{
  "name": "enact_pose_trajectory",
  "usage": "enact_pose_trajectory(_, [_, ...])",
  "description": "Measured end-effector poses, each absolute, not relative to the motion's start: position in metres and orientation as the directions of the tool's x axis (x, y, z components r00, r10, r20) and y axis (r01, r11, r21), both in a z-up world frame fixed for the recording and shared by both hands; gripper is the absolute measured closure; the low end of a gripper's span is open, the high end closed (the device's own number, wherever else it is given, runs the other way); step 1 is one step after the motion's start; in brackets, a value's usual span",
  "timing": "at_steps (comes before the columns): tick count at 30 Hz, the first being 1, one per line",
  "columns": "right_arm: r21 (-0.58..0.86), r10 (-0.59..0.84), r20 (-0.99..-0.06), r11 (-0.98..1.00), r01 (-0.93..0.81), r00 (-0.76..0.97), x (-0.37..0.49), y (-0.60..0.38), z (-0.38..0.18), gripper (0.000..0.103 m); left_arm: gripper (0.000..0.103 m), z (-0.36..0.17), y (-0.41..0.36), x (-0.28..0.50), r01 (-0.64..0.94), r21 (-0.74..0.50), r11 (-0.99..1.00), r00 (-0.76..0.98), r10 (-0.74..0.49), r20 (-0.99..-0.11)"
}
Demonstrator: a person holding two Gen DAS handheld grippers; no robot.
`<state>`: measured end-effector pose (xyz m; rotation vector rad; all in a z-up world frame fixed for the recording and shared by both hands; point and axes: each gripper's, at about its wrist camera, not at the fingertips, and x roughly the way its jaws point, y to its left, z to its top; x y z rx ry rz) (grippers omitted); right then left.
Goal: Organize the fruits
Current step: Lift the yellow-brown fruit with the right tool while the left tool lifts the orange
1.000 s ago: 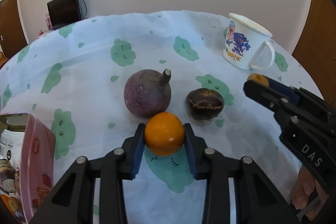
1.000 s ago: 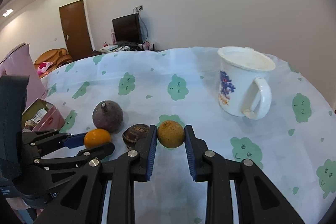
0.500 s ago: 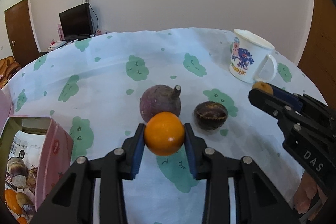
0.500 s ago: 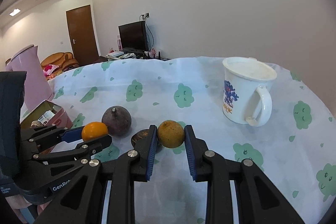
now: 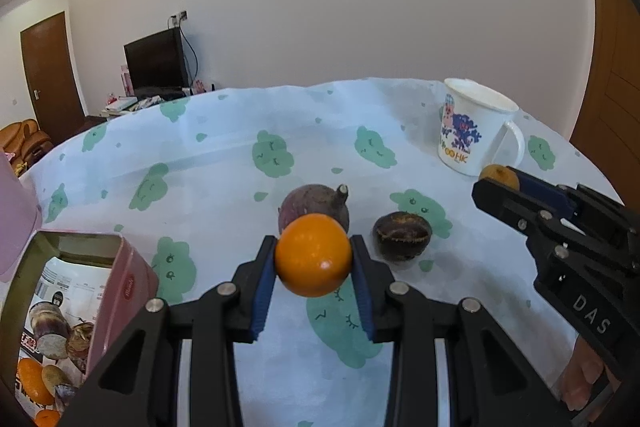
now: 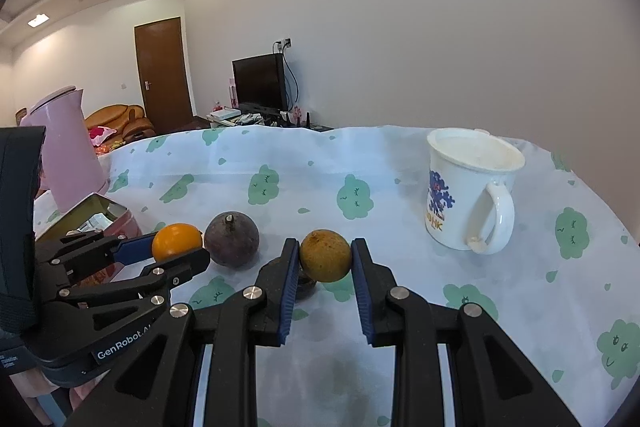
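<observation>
Left tongs (image 5: 313, 261) grip glossy orange (image 5: 313, 259); right tongs (image 6: 325, 255) grip speckled yellow-brown fruit (image 6: 325, 255).

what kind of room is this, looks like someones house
Most likely a home living or dining room: a TV on a low stand, an orange sofa by the door, and a table under a cloud-print tablecloth.

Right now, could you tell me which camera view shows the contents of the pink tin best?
The left wrist view: it looks into the open pink tin, showing fruits inside. The right wrist view shows only the tin's rim and corner, partly hidden behind the left gripper.
</observation>
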<state>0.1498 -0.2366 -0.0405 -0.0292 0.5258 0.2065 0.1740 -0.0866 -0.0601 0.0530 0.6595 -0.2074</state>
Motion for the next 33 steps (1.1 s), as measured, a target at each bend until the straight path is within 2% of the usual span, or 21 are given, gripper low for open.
enact_pose_trajectory(33, [-0.02, 0.195, -0.407, 0.975, -0.222, 0.892, 0.13, -0.231, -0.032, 0.075, 0.066, -0.046, -0.083, 0.15, 0.175, 0.014, 0.984, 0.852, -0.145, -0.504])
